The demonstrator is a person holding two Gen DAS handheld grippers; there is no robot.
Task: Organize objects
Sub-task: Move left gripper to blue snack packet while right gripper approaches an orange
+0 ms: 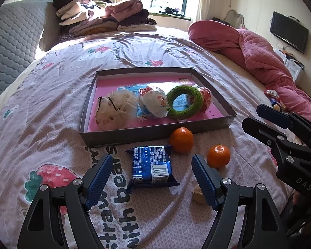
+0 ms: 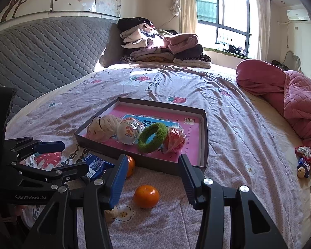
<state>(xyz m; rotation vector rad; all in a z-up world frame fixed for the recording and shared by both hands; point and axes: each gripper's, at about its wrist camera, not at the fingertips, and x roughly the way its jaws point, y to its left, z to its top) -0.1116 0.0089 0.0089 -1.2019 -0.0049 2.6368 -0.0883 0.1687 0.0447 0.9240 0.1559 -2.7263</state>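
A: Report the work surface and the container.
B: A bed cover (image 1: 51,95) printed with strawberries carries everything. Ahead of both grippers lies a shallow grey tray (image 1: 155,133) with a pink floor. Inside it, in a row, sit a white mesh bundle (image 1: 114,109), a wrapped white ball (image 1: 153,101), a green fuzzy ring (image 1: 184,101) and a red wrapped item (image 1: 206,96), each touching its neighbour.

A: State of the left gripper?
B: The left gripper (image 1: 150,178) stands wide, nothing held. A blue snack packet (image 1: 151,166) lies flat on the cover between its blue fingers (image 1: 99,178), clear of both. A small beige object (image 1: 199,196), too hidden to identify, sits just beside the right-hand finger, partly behind it.

A: And the right gripper?
B: The right gripper (image 2: 153,178) stands about half open and empty. One orange (image 2: 146,196) rests on the cover between its fingers (image 2: 119,180), touching neither. A second orange (image 2: 130,166) lies further ahead, partly hidden behind the left-hand finger, close to the tray's near wall.

A: Relation between the two tools?
B: Side by side and apart; the left one lies to the left of the right one, its tips over the packet.
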